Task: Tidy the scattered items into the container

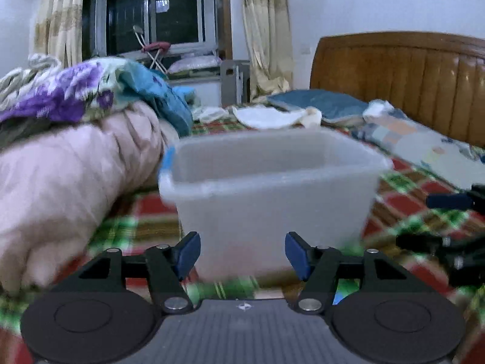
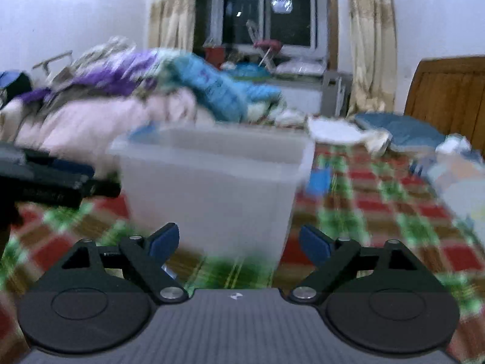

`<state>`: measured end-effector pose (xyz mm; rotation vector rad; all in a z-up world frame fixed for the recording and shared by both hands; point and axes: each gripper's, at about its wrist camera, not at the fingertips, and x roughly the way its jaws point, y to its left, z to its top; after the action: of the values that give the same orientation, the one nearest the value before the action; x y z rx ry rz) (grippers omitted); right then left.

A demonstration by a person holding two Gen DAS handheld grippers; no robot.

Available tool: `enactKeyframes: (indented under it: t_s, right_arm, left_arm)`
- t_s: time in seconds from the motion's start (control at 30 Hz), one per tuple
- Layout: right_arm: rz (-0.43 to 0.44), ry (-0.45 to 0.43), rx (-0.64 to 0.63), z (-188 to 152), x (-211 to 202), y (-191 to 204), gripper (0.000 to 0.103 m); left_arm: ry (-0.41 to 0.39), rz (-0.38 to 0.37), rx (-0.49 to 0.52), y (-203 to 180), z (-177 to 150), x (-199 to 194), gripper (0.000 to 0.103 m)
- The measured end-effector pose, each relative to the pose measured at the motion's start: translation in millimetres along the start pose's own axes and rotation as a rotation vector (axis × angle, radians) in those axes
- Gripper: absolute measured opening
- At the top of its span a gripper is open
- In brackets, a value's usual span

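A translucent white plastic container [image 1: 272, 188] with a blue rim trim stands on the plaid bedspread, right in front of both grippers. It also shows in the right wrist view [image 2: 212, 182], a little left of centre. My left gripper [image 1: 242, 254] is open and empty, close to the container's near wall. My right gripper [image 2: 239, 244] is open and empty, near the container's lower right corner. A small blue item [image 2: 318, 180] lies on the bedspread just right of the container. Both views are blurred by motion.
A pile of pink and floral quilts [image 1: 69, 151] lies left of the container. The wooden headboard [image 1: 403, 75] stands at the right with pillows [image 1: 321, 103] and folded cloth. The right gripper [image 1: 448, 227] shows at the left view's right edge.
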<state>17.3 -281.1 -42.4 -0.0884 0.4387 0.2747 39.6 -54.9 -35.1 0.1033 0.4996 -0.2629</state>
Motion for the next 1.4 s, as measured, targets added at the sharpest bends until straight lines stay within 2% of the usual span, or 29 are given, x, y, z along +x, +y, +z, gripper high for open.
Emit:
enactKeyframes:
  t_s: [0.13,0.37,0.5,0.6,0.77,0.8,0.83,0.87,0.93,1.0,1.4]
  right_arm:
    - [0.016,0.067,0.043,-28,0,4,0.088]
    - [0.048,0.084,0.024,-33,14,4,0.087]
    - [0.057,0.107,0.025,-40,25,3,0.075]
    - [0.072,0.116,0.011,-42,30,6,0.074]
    - [0.082,0.128,-0.006,-42,40,11,0.074]
    - [0.085,0.132,-0.005,-42,43,11,0.071]
    - [0.088,0.139,-0.005,-42,45,11,0.063]
    - [0.092,0.146,-0.003,-42,47,11,0.058]
    - [0.108,0.157,0.012,-43,49,10,0.042]
    - [0.117,0.163,0.019,-45,49,8,0.037]
    - [0.109,0.088,0.05,-35,32,4,0.036]
  left_arm:
    - [0.049,-0.001,-0.018,-8,-26,0,0.066]
    - [0.097,0.007,0.008,-15,-37,28,0.066]
    - [0.114,0.008,0.007,-12,-42,40,0.065]
    - [0.13,0.001,0.008,-11,-44,48,0.059]
    - [0.138,-0.006,0.012,-11,-46,56,0.056]
    - [0.141,-0.011,0.011,-11,-46,59,0.049]
    - [0.146,-0.017,0.015,-11,-46,61,0.038]
    - [0.151,-0.019,0.021,-11,-46,63,0.033]
    - [0.149,-0.019,0.026,-11,-45,66,0.033]
    - [0.147,-0.024,0.022,-11,-46,67,0.033]
    - [0.096,-0.022,-0.015,-1,-39,45,0.033]
